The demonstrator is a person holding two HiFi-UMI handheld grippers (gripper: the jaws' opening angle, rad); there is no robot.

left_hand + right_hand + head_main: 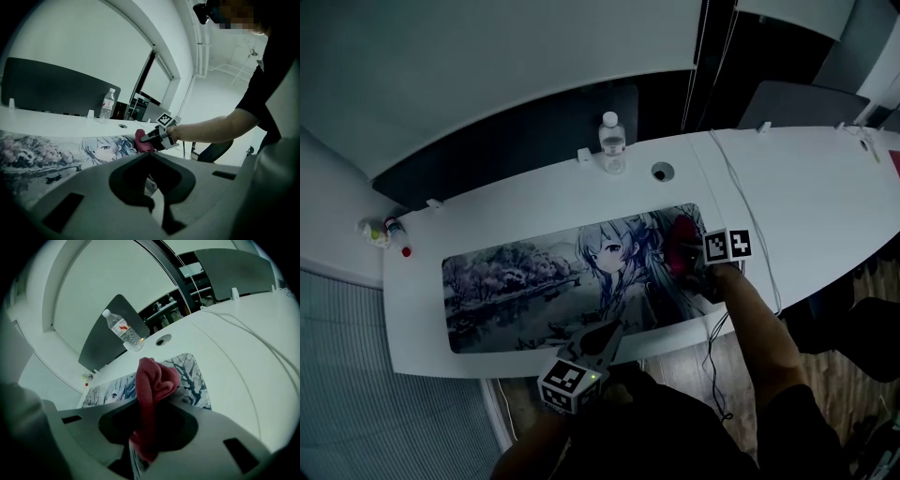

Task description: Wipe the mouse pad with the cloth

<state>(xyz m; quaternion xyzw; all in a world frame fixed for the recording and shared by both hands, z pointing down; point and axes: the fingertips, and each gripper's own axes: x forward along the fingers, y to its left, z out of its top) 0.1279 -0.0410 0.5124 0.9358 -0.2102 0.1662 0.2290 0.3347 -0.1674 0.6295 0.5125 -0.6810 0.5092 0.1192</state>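
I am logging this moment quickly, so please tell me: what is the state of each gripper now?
Left gripper: closed, holding nothing.
Right gripper: closed on the red cloth.

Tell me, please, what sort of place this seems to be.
Most likely an office: a long white desk with a cable hole, a dark divider panel along its back, and a large printed mouse pad on it.
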